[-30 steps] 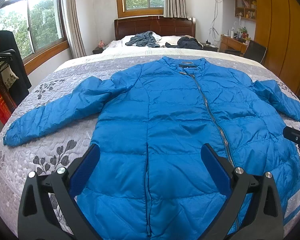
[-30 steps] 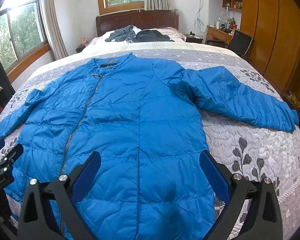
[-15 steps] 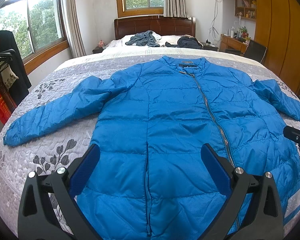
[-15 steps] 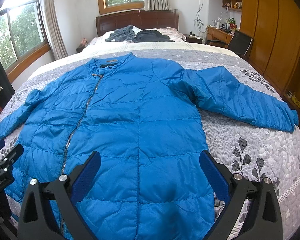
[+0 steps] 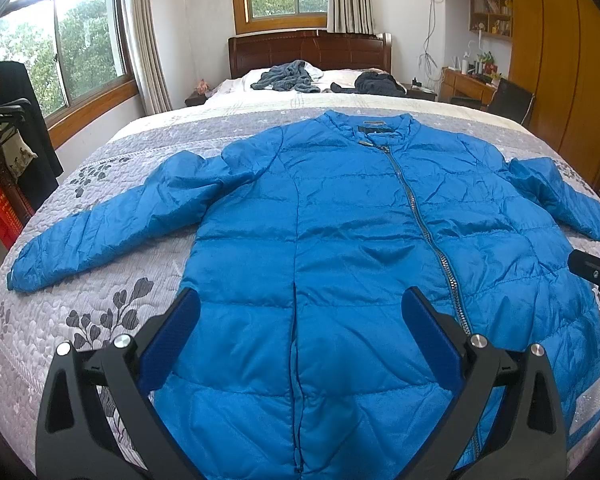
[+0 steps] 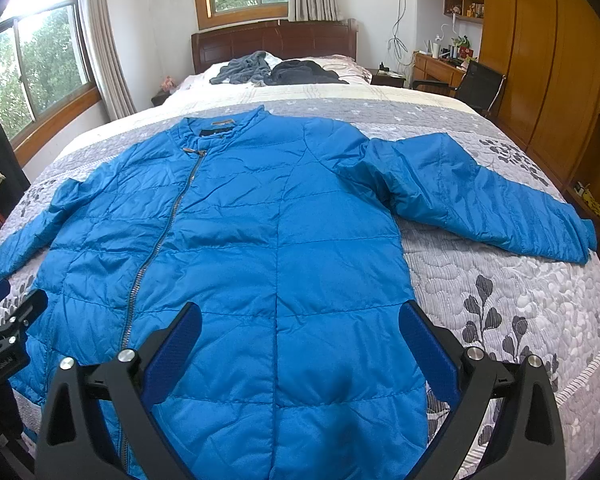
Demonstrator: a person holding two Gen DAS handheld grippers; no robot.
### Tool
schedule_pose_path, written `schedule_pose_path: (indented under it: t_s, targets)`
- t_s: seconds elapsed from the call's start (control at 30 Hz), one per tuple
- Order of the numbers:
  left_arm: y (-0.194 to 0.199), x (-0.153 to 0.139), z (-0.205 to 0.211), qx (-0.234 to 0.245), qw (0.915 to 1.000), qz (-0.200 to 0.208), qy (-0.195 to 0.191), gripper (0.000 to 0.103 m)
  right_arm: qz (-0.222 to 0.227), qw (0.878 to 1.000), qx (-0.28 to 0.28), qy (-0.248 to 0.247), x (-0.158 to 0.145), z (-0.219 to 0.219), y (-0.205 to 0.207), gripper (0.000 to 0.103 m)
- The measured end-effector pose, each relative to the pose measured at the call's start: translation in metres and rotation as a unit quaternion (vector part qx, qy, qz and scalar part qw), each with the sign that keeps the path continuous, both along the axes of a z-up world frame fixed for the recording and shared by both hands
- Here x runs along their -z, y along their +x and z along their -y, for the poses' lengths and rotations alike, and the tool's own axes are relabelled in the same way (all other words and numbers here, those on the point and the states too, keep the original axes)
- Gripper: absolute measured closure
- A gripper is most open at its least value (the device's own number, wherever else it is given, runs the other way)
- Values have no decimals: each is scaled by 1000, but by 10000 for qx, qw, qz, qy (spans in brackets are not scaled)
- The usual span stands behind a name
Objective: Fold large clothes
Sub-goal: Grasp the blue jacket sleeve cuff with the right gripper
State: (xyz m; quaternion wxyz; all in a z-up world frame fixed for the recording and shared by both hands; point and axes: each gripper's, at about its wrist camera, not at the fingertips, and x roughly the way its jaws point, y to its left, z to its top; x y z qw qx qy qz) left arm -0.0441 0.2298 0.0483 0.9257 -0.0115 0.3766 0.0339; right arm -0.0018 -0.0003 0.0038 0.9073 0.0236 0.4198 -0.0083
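Both my wrist cameras look forward along my fingers from the foot of the grey floral-quilted bed (image 5: 100,300), low and close over the hem of the bright blue quilted zip-up jacket (image 5: 340,240), facing the dark wooden headboard (image 5: 308,50). My left view sits nearer the window side, my right nearer the wardrobe. Both share the jacket's front and zipper.

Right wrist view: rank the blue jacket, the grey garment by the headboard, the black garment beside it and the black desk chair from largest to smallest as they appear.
1. blue jacket, by far.
2-4. grey garment, black garment, black desk chair: similar and distant, so not ranked.
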Motion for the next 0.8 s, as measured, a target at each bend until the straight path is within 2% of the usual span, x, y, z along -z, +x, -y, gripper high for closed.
schedule_pose_path:
  t_s: [0.2, 0.33, 0.4, 0.5, 0.6, 0.67, 0.8]
  targets:
    - [4, 5, 3, 133, 9998, -109, -138, 3, -3, 9999, 45, 110, 2, 6, 0, 4]
    - [8, 16, 0, 692, 9920, -262, -1025, 3, -159, 9975, 44, 686, 13, 29, 4, 4]
    - [17, 20, 4, 689, 9893, -528, -1175, 3, -306, 9951, 136, 930, 16, 47, 7, 4]
    - [30, 19, 16, 759, 9890, -643, -1097, 3, -243, 9936, 623, 910, 5, 90, 12, 4]
    - [49, 6, 37, 956, 9895, -613, -897, 3, -329, 9884, 1231, 829, -5, 152, 26, 4]
    - [60, -2, 49, 1034, 9895, -539, -851, 3, -638, 9810, 1579, 930, -4, 205, 41, 4]
    - [90, -16, 76, 1092, 9886, -420, -951, 3, -939, 9633, 2307, 1004, 8, 297, 57, 4]
